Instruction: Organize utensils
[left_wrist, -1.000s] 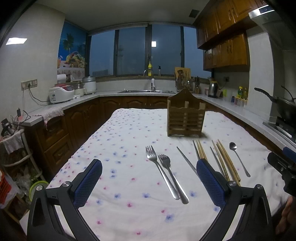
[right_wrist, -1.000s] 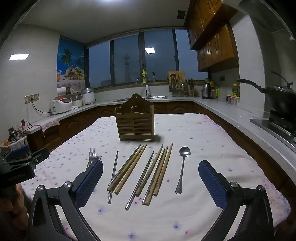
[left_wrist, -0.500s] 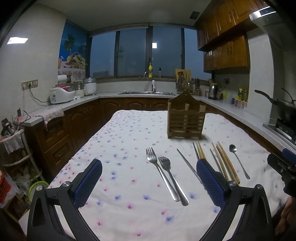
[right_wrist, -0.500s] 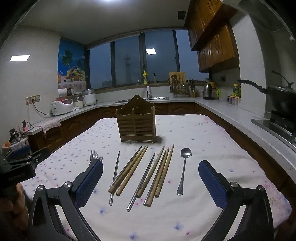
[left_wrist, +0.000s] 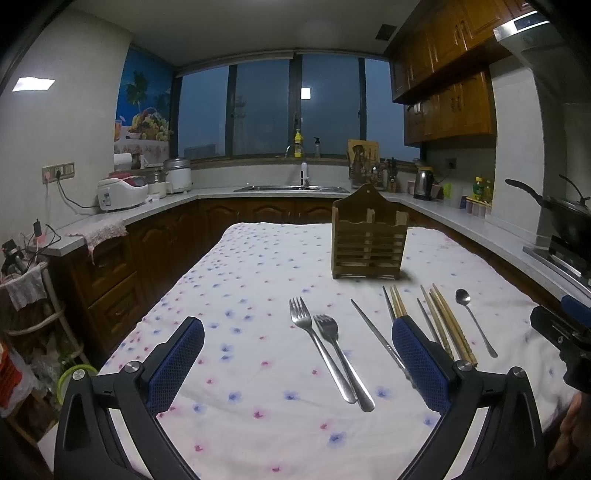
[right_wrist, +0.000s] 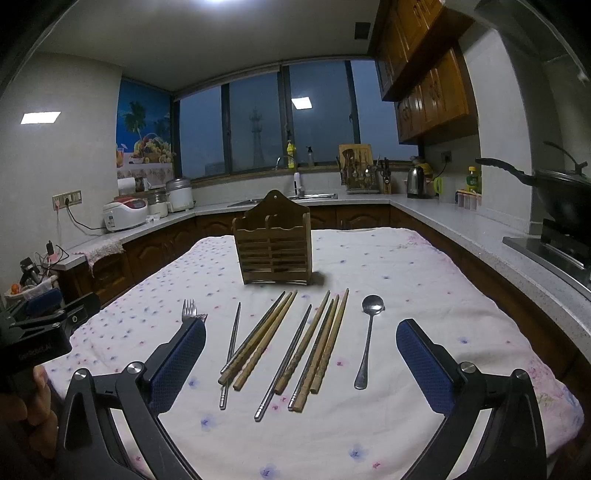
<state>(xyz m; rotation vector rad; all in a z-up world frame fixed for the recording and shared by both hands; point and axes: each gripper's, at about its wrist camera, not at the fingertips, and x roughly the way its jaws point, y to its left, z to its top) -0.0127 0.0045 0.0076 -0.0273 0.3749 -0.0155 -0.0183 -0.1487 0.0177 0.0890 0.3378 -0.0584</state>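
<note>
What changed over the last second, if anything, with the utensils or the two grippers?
Almost nothing. The right gripper eased slightly forward over the cloth, so the wooden slatted utensil holder and the row of wooden and metal chopsticks sit a touch nearer in its view. The left gripper barely drifted. Both jaws stayed open and empty; the two steel forks and the steel spoon lie untouched.

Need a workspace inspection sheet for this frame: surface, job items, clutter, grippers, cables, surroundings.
Surface: floral tablecloth covers the table.
Job's things: two forks, wooden and metal chopsticks and a spoon lie flat; wooden holder upright behind, nothing seen in it.
Clutter: nothing seen.
Grippers: left gripper and right gripper open, holding nothing.
Cables: cord from the wall socket to the rice cooker.
Surroundings: sink, kettle, wok.
</note>
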